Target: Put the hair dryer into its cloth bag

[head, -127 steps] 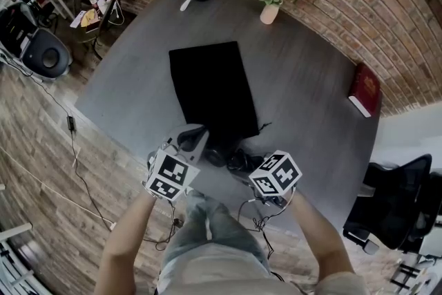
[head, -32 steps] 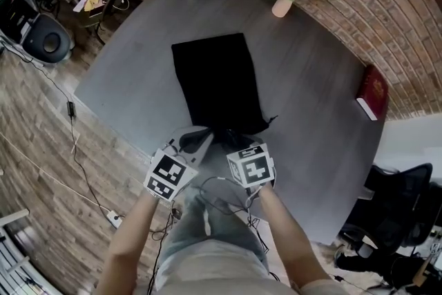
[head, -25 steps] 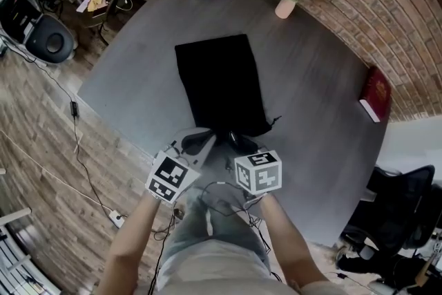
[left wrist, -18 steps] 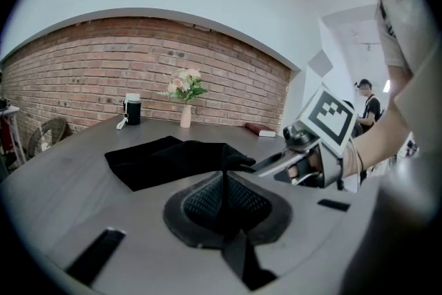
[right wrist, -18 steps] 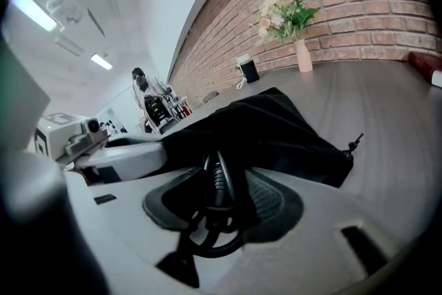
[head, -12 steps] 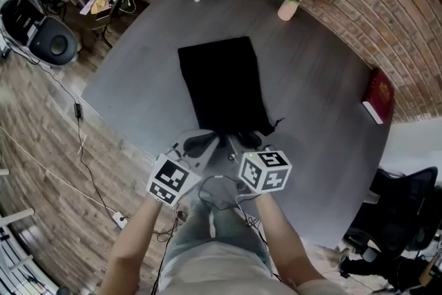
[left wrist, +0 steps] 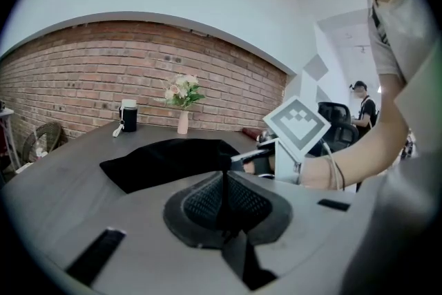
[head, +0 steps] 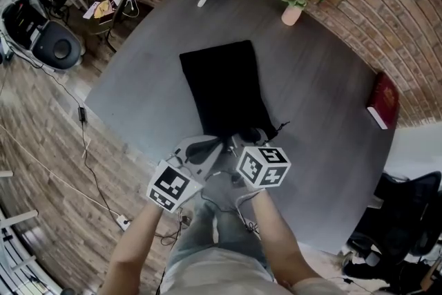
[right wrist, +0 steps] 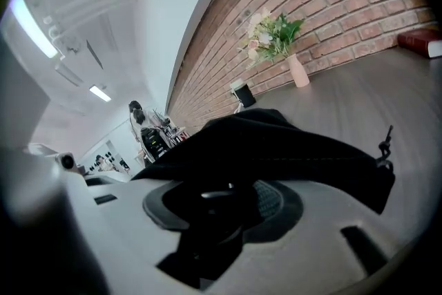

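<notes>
Low and left of centre in the head view, the left gripper (left wrist: 224, 179) has its jaws pinched tight on a thin fold of black fabric; this looks like the near rim of the cloth bag (head: 222, 86), held up off the grey table (head: 131, 90); the rest of the bag lies flat, running up the middle of the frame. Just right of that pinch the bag's mouth is raised into a hump, its drawstring (head: 280, 126) trailing off to the right. Under the hump sits the hair dryer (right wrist: 207, 221) — a dark, glossy body gripped between the half-spread jaws of the right gripper (right wrist: 224, 197), with black cloth draped over it. Five seconds ago the dryer lay bare on the table below the bag, and the right gripper stood well off to the right; since then that gripper has swung in beside the left one, carrying the dryer to the opening. By my reading the insertion is under way — how deep the dryer sits is hidden. Far right, a red book (head: 383, 100) lies untouched near the table edge.
</notes>
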Available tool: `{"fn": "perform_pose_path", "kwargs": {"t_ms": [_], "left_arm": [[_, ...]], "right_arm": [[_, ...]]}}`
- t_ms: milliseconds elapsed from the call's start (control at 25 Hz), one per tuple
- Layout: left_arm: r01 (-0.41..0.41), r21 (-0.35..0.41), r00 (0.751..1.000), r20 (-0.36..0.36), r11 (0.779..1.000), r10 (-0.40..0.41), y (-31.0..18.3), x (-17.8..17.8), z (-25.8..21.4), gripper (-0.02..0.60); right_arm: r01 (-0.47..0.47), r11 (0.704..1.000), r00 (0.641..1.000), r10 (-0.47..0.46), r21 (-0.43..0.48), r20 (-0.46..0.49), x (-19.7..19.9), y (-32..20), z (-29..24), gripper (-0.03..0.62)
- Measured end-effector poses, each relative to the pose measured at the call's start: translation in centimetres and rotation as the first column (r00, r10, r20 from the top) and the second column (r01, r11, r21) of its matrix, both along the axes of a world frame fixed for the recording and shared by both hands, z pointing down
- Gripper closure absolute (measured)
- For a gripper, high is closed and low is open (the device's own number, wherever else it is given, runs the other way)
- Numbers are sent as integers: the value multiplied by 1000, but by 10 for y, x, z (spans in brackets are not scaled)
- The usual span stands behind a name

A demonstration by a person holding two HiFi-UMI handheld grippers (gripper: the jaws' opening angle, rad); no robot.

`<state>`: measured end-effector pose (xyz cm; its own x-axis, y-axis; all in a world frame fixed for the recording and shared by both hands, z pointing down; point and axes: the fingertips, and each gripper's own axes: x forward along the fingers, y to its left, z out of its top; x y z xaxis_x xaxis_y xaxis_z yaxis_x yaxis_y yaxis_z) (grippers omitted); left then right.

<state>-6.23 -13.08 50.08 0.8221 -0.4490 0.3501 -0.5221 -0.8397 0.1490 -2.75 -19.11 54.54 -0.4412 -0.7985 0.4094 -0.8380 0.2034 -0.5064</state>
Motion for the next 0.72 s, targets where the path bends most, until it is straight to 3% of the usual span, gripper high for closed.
{"fn": "perform_pose_path", "kwargs": {"t_ms": [440,720], "left_arm": [[-28,-12,999,-27,1000,28,-6,1,-1,566],[-14,-36,1000,-14,999,13,-8,0,11,566]], "right_arm": [[1,1000,1000,-1,24,-19,-7,-35,8,428],[74,995,990,-82,-72,-113,-9,-40,32,421]]}}
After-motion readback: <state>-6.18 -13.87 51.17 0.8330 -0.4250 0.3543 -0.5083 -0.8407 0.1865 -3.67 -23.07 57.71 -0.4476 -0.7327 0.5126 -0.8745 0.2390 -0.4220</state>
